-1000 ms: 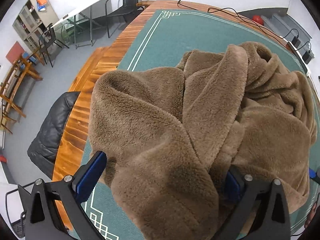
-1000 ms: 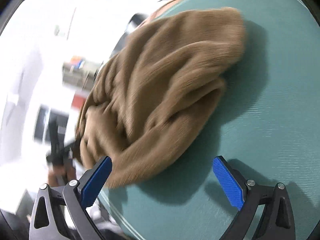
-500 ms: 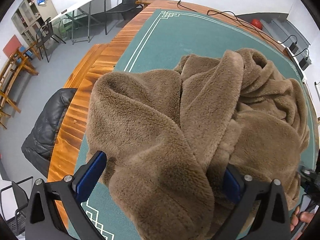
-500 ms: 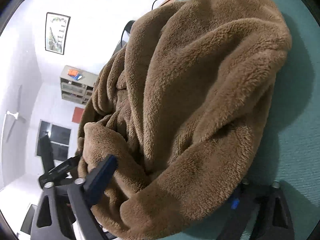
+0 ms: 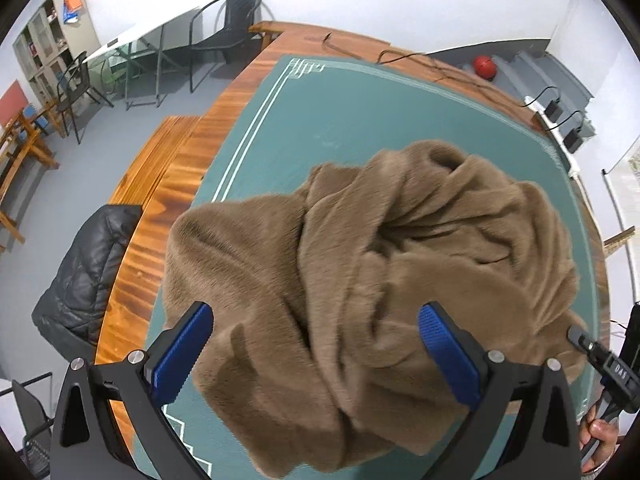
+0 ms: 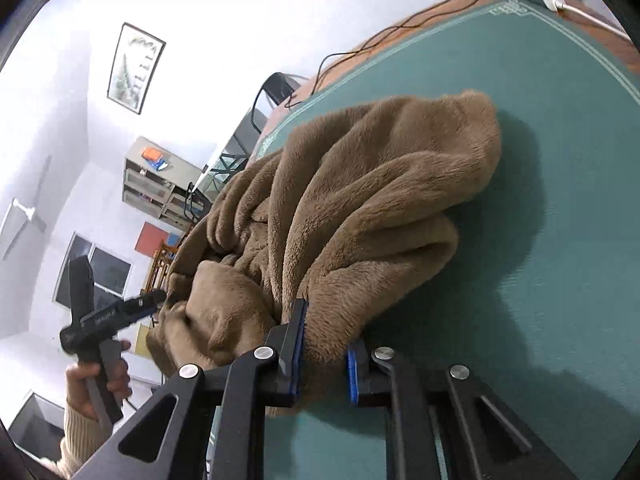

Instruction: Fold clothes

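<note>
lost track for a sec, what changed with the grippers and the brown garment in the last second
The right gripper, open and clear a second ago, moved in and shut on the brown garment's near edge. The left gripper stayed open over the heap, which stays crumpled on the green mat.

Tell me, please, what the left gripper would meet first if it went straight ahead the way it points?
Most likely the brown fleece garment: the open left gripper already has its bunched folds lying between its fingers, though depth is unclear.

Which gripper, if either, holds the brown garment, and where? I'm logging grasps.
The right gripper pinches a fold at the near edge of the brown fleece garment. The left gripper is open, holding nothing.
</note>
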The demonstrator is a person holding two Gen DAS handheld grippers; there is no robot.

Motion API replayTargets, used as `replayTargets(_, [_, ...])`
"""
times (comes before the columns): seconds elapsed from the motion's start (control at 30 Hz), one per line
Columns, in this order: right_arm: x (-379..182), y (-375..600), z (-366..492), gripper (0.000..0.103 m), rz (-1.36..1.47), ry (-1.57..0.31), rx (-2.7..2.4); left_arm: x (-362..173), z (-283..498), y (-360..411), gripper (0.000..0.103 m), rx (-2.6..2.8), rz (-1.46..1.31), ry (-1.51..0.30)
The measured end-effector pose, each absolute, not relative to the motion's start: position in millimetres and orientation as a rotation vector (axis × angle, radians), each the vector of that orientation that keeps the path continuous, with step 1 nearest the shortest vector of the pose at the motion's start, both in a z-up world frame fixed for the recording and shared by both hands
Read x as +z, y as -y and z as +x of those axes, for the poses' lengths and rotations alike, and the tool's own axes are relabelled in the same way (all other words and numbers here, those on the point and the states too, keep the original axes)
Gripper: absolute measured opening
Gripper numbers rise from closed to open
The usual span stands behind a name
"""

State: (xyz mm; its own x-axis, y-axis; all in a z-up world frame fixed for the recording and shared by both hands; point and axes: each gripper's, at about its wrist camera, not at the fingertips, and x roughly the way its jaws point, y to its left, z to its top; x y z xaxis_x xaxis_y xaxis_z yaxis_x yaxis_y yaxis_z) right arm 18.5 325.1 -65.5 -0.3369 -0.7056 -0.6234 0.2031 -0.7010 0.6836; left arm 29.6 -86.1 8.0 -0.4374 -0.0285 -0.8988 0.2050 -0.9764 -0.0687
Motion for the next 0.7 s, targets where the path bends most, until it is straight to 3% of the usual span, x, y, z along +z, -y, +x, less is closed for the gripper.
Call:
replayTargets(0.17, [-57.3, -345.0, 33.0, 0.018, 1.315, 0.629, -2.065, 27.3, 23.6, 66.0, 0.103, -2.611, 1.551, -0.212])
replayTargets(0.3, [-68.0, -359.7, 25.4, 0.02, 1.372, 0.699, -2.044, 36.3, 10.4, 54.1, 0.103, -2.628, 1.53, -0.136])
replayTargets(0.33, [-71.7, -356.6, 24.5, 0.027, 1.379, 0.719, -2.055, 38.3, 5.2, 54.1, 0.103, -2.634, 1.52, -0.125])
replayTargets(0.4, [-74.5, -357.1, 24.2, 0.063, 1.383, 0.734, -2.088, 43.3, -8.4, 54.8, 0.103, -2.657, 1.491, -0.095])
replayTargets(0.43, [-73.5, -358.2, 23.9, 0.088, 1.379, 0.736, -2.112, 45.1, -16.2, 55.3, 0.103, -2.669, 1.479, -0.074])
replayTargets(0.57, [-71.7, -360.0, 18.2, 0.091, 1.346, 0.814, -2.129, 44.4, -62.6, 56.9, 0.103, -2.714, 1.473, 0.081])
replayTargets(0.7, [-71.8, -360.2, 13.2, 0.091, 1.343, 0.874, -2.129, 24.9, -112.1, 57.5, 0.103, -2.783, 1.648, 0.153])
